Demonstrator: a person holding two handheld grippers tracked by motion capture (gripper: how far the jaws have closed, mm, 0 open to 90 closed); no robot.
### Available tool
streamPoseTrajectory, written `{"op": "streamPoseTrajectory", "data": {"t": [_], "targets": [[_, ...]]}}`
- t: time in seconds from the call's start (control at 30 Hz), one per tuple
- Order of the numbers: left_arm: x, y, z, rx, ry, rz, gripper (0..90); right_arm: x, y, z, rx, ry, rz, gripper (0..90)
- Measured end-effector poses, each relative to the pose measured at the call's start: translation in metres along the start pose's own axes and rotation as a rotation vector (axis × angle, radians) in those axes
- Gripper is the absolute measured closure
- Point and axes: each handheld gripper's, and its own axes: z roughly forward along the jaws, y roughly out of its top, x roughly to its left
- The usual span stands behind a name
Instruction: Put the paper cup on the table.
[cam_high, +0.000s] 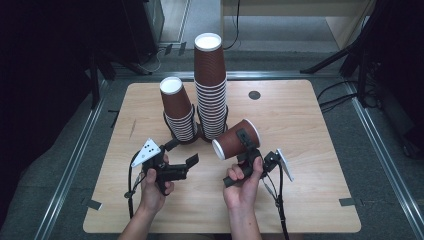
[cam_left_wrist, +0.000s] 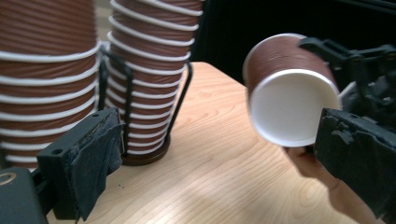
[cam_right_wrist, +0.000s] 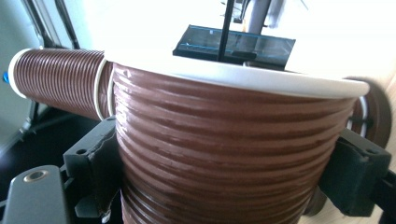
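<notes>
two stacks of cups stand at mid bench (cam_high: 300, 200) in the high view; my right gripper (cam_high: 243, 145) carries a single paper cup (cam_high: 236, 140) tilted just beside the taller stack (cam_high: 210, 90). left gripper view: my left gripper (cam_left_wrist: 210, 154) has its fingers spread, nothing between. right gripper view: fingers (cam_right_wrist: 359, 177) clamp the cup's ribbed wall (cam_right_wrist: 224, 149). i judge it light and crushable, so grip mid-wall, gently.

Cup (cam_right_wrist: 229, 154) base below frame edge
</notes>
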Motion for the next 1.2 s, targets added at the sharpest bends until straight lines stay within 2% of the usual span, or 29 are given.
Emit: {"op": "streamPoseTrajectory", "data": {"t": [0.03,0.13,0.23,0.33,0.43,0.5,0.6,0.7,0.73,0.77,0.83,0.93,1.0,1.07,1.1,1.13,1.17,1.2], "targets": [[0.002,-0.001,0.0,0.006,0.006,-0.001,1.4,0.0,0.001,-0.001,-0.002,0.002,-0.025,13.5],[0.005,-0.005,-0.001,0.02,0.025,0.008,1.5,0.005,0.004,-0.002,-0.016,-0.013,-0.155,13.6],[0.008,-0.006,-0.002,0.025,0.041,0.012,1.5,0.01,0.003,-0.003,-0.047,-0.067,-0.302,13.4],[0.012,-0.006,-0.005,0.026,0.051,0.018,1.6,0.014,0.003,-0.003,-0.061,-0.084,-0.398,13.3],[0.017,-0.007,-0.009,0.025,0.066,0.013,1.6,0.02,0.002,-0.002,-0.071,-0.086,-0.512,13.3],[0.019,-0.008,-0.011,0.024,0.073,0.01,1.6,0.025,0.0,-0.002,-0.077,-0.071,-0.585,13.3],[0.021,-0.008,-0.013,0.023,0.08,0.01,1.6,0.032,-0.003,-0.001,-0.095,-0.068,-0.668,13.2],[0.022,-0.008,-0.014,0.023,0.085,0.01,1.7,0.04,-0.005,-0.001,-0.121,-0.059,-0.775,13.1],[0.023,-0.008,-0.015,0.025,0.088,0.009,1.7,0.042,-0.005,-0.001,-0.126,-0.062,-0.79,13.1],[0.024,-0.009,-0.015,0.029,0.092,0.006,1.7,0.044,-0.004,-0.001,-0.125,-0.058,-0.831,13.1],[0.027,-0.01,-0.016,0.032,0.1,0.001,1.6,0.047,-0.003,-0.001,-0.132,-0.068,-0.896,13.1],[0.031,-0.011,-0.019,0.037,0.114,-0.006,1.7,0.052,0.0,-0.002,-0.149,-0.106,-1.036,13.1],[0.035,-0.011,-0.02,0.036,0.122,-0.01,1.6,0.053,0.003,-0.002,-0.18,-0.118,-1.104,13.1],[0.038,-0.012,-0.023,0.036,0.135,-0.022,1.7,0.053,0.006,-0.002,-0.199,-0.127,-1.151,13.1],[0.04,-0.012,-0.024,0.037,0.14,-0.025,1.7,0.052,0.009,-0.001,-0.228,-0.115,-1.173,13.1],[0.042,-0.012,-0.025,0.042,0.147,-0.025,1.7,0.051,0.012,-0.001,-0.273,-0.128,-1.229,13.1],[0.044,-0.013,-0.026,0.043,0.152,-0.031,1.7,0.051,0.012,-0.001,-0.273,-0.128,-1.229,13.1],[0.045,-0.013,-0.027,0.043,0.156,-0.034,1.7,0.05,0.013,-0.001,-0.29,-0.123,-1.253,13.1]]}}
